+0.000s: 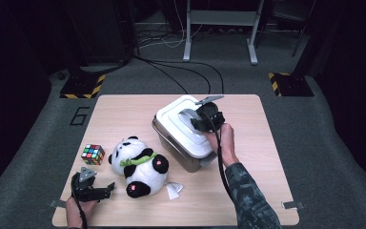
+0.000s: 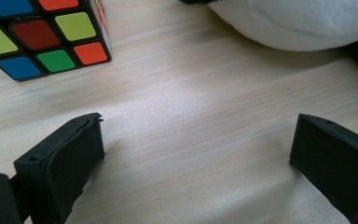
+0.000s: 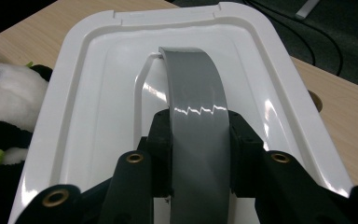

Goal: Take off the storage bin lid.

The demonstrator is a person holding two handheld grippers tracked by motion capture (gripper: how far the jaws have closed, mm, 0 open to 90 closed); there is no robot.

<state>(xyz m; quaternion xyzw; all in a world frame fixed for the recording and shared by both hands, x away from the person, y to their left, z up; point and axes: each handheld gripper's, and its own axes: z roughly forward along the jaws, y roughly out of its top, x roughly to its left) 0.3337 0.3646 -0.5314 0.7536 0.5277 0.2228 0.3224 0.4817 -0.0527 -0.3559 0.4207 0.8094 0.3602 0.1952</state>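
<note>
My right gripper (image 3: 199, 140) is clenched on the grey handle (image 3: 196, 102) of the white lid (image 1: 183, 124) near the table's far edge, ready for a straight lift, while my left gripper (image 2: 196, 154) rests released.

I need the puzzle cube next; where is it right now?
In the high view the Rubik's cube sits on the table's left side, just left of the plush panda and beyond the open left claw.
</note>
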